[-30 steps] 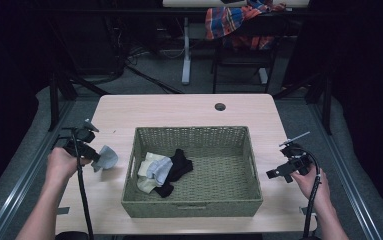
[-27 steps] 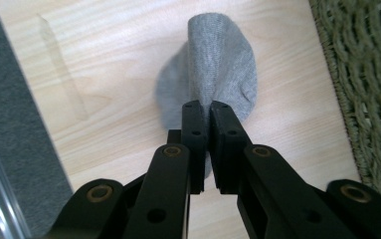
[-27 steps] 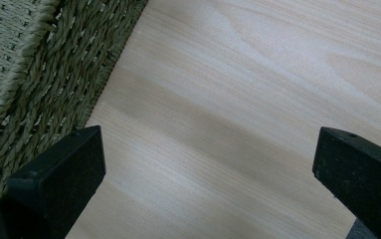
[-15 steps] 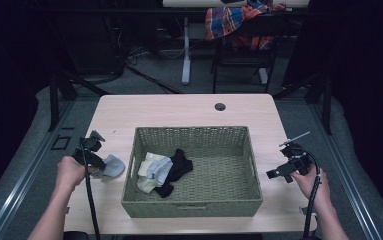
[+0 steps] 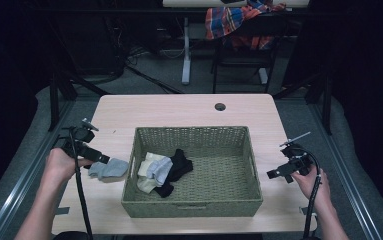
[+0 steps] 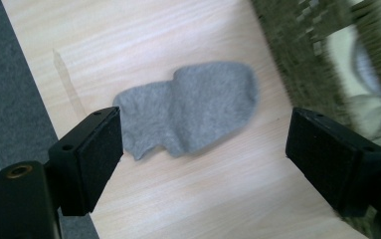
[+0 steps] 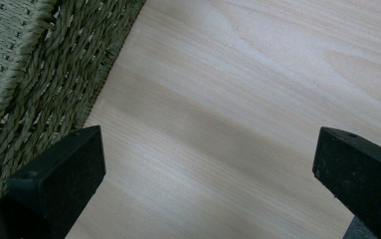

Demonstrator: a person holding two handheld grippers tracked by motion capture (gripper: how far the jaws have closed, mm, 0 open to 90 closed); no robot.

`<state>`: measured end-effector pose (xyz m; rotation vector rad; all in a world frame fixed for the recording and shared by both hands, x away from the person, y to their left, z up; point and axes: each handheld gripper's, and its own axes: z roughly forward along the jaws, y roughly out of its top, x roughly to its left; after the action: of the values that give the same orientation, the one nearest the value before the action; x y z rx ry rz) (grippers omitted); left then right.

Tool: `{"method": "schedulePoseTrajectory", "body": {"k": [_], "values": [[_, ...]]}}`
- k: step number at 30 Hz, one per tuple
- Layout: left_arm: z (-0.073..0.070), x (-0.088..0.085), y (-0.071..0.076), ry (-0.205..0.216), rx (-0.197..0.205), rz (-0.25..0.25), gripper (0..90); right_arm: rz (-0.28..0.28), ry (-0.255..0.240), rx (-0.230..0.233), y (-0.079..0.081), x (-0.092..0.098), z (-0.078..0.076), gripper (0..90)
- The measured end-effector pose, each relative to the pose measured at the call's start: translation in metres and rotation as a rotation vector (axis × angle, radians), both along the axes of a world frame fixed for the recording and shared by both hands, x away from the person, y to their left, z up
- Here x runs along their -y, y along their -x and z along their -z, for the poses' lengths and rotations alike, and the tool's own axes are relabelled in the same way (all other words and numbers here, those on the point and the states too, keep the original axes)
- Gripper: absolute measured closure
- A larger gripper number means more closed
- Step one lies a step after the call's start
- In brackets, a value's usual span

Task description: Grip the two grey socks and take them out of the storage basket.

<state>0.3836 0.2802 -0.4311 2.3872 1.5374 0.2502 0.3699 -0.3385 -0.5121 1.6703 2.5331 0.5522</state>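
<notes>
A grey sock [image 5: 109,169] [image 6: 190,107] lies flat on the wooden table [image 5: 179,110], just left of the woven basket [image 5: 194,205]. My left gripper [image 5: 100,159] [image 6: 203,152] hovers over the sock; its jaws have just been opening and now stand wide, with the sock below them and untouched. Inside the basket lie a cream sock, a pale blue one [image 5: 160,167] and a black one [image 5: 179,165]. My right gripper [image 5: 274,173] [image 7: 210,169] is open over bare table to the right of the basket, nothing between its jaws.
The basket's wall [image 7: 44,69] stands close to the right gripper's left jaw, and its corner [image 6: 302,45] lies near the left gripper. A round cable hole [image 5: 220,106] sits at the table's far edge. Chairs and a plaid cloth [image 5: 234,22] stand beyond the table.
The left gripper carried the grey sock toward the basket's left side, let it drop on the table and opened. The right gripper stayed where it was.
</notes>
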Motion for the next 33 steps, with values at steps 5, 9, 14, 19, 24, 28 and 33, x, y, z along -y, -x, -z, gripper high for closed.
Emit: {"method": "schedulePoseTrajectory", "body": {"k": [5,9,14,19,24,28,33], "values": [[-0.021,0.021,0.002,-0.014,0.044,0.056,9.8,-0.002,0.002,-0.001,0.000,0.001,0.000,0.0],[-0.030,0.042,0.002,-0.017,0.056,0.109,7.8,0.012,-0.004,0.007,0.001,0.001,0.000,0.0],[-0.037,0.067,0.001,-0.015,0.072,0.158,6.5,0.008,0.009,0.010,0.001,-0.001,-0.001,0.0],[-0.040,0.090,0.000,-0.009,0.074,0.205,4.9,0.004,-0.014,0.005,0.002,-0.001,-0.002,0.0],[-0.037,0.111,-0.003,-0.007,0.073,0.249,3.8,0.004,-0.001,0.007,0.003,0.000,-0.002,0.0],[-0.033,0.126,-0.004,-0.008,0.063,0.277,2.2,0.008,-0.005,0.005,0.003,0.000,-0.002,0.0],[-0.024,0.140,-0.006,-0.018,0.040,0.306,0.0,0.006,-0.004,0.008,0.003,0.000,-0.002,0.0]]}}
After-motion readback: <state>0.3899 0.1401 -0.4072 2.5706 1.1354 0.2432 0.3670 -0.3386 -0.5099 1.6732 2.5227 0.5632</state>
